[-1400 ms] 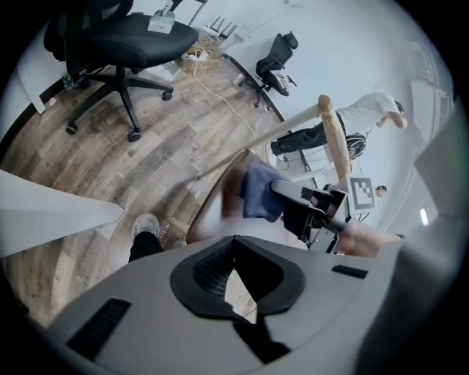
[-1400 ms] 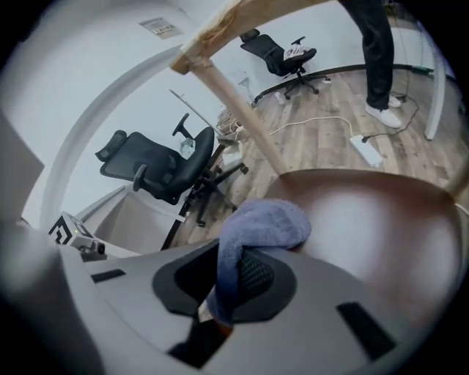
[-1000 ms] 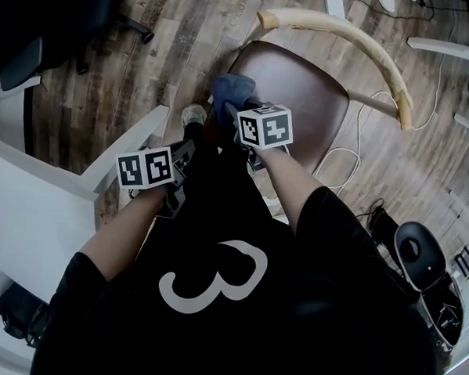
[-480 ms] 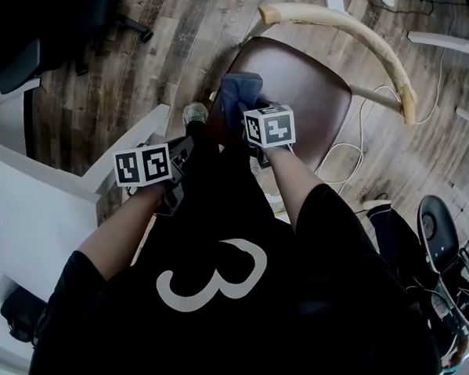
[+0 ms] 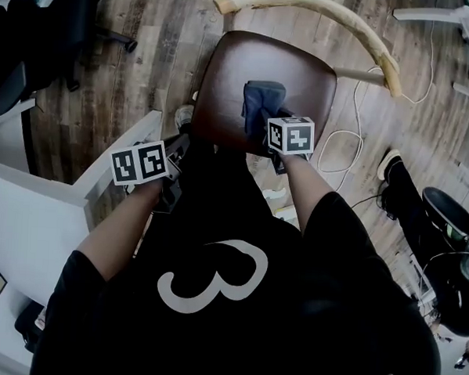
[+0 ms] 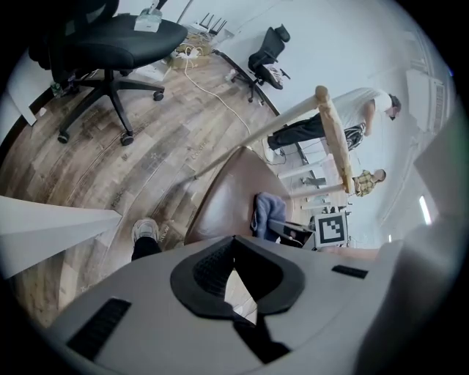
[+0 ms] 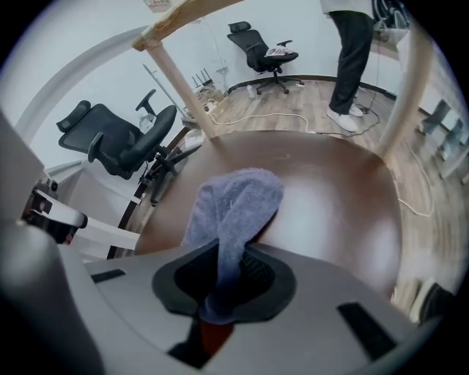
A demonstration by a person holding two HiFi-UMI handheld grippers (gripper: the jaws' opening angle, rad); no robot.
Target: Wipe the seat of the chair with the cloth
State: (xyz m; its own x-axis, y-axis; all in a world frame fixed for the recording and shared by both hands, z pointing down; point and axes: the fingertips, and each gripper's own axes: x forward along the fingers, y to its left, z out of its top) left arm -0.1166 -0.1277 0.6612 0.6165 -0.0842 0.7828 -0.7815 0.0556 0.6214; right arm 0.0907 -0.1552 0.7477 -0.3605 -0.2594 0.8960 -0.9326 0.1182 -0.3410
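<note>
Where it's pinched, blue cloth (image 7: 234, 209) bunches.

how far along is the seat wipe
Done: the cloth is clamped in the right gripper. In hand: the cloth lies on the seat near its middle, apparently mid-wipe. Left: probably the bare seat around it, but no wipe marks show, so coverage can't be judged. The left gripper is shut and empty, off the seat's front edge.

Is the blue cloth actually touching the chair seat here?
Touching. In the right gripper view the cloth, clamped in the right tool, lies spread flat on the brown seat with no gap beneath.
</note>
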